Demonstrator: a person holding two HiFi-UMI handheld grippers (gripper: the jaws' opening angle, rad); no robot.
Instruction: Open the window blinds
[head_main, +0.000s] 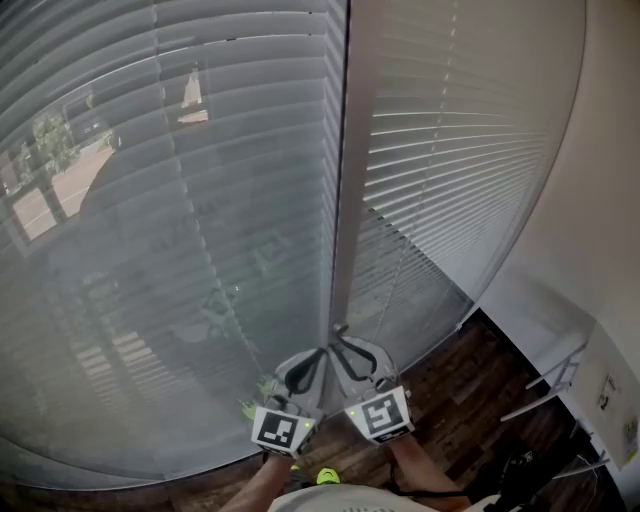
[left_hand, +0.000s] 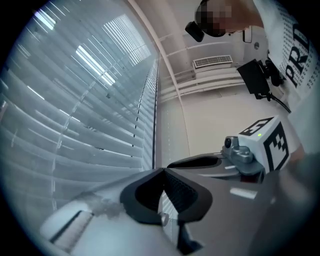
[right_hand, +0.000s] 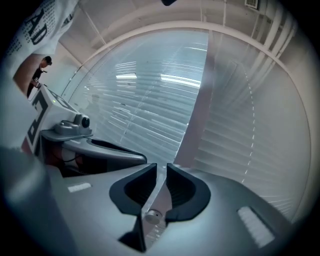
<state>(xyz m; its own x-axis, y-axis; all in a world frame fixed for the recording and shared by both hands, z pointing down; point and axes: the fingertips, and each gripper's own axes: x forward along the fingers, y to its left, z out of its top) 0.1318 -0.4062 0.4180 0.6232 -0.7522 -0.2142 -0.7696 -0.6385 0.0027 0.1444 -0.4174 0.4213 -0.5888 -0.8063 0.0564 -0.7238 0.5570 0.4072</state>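
Two white slatted blinds hang side by side: the left blind (head_main: 170, 200), through which trees and a road show dimly, and the brighter right blind (head_main: 460, 150). A pale upright post (head_main: 345, 180) divides them. Thin cords (head_main: 215, 290) hang in front of the left blind. Both grippers are low in the head view, side by side, pointing at the foot of the post. My left gripper (head_main: 320, 352) (left_hand: 162, 171) has its tips touching, with nothing seen between them. My right gripper (head_main: 340, 335) (right_hand: 161, 169) shows a narrow gap between its pads, holding nothing. The blinds fill both gripper views (left_hand: 90, 115) (right_hand: 150, 100).
Dark wooden floor (head_main: 470, 400) runs below the window. A white wall (head_main: 600, 200) closes the right side, with a white rack (head_main: 560, 380) and black cables (head_main: 520, 470) at its foot. The right gripper's marker cube (left_hand: 265, 142) shows in the left gripper view.
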